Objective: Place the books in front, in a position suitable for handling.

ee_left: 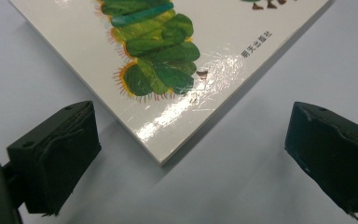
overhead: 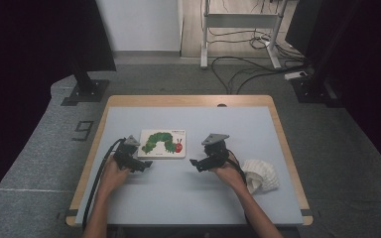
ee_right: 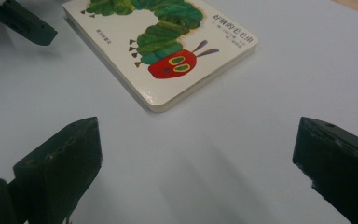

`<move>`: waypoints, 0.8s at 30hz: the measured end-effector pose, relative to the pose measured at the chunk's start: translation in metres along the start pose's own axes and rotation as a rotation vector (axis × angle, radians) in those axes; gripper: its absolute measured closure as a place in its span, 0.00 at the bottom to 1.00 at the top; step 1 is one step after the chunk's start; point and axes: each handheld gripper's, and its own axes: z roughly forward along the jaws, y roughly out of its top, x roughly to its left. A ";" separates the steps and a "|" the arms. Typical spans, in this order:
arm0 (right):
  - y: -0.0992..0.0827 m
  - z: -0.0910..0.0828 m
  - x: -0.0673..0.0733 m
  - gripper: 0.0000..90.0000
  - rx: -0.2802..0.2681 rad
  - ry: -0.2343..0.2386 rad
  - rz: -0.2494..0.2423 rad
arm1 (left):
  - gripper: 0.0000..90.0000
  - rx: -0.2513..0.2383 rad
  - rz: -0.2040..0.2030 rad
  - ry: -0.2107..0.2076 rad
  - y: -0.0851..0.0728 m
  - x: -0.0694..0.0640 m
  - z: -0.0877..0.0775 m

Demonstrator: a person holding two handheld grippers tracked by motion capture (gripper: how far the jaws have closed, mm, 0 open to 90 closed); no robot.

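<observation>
A white board book with a green caterpillar and red head on its cover lies flat on the pale blue table top. My left gripper sits at the book's near left corner, jaws open; in the left gripper view that corner of the book lies just ahead, between the open jaws. My right gripper rests to the right of the book, jaws open with nothing between them. The right gripper view shows the book ahead and to the left, a short gap away.
A crumpled white cloth lies by the right hand near the table's right edge. The wooden rim frames the table. Beyond it are dark stands, a desk frame and floor cables.
</observation>
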 end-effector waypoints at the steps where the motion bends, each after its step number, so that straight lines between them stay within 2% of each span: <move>1: -0.001 0.001 0.000 0.01 0.005 0.004 0.004 | 0.03 0.002 0.000 -0.011 0.000 0.000 0.001; 7: -0.005 0.007 -0.003 0.01 0.010 0.014 0.012 | 0.00 0.018 0.016 0.024 -0.002 -0.008 0.005; 10: -0.005 0.009 -0.004 0.01 0.010 0.018 0.024 | 0.00 0.013 0.015 0.017 -0.003 -0.012 0.005; 15: -0.006 0.014 -0.005 0.01 0.023 0.024 0.018 | 0.00 0.017 0.023 0.019 -0.002 -0.019 0.006; 24: -0.003 0.029 -0.005 0.01 0.026 0.047 0.014 | 0.00 0.016 0.043 -0.035 0.001 -0.035 0.008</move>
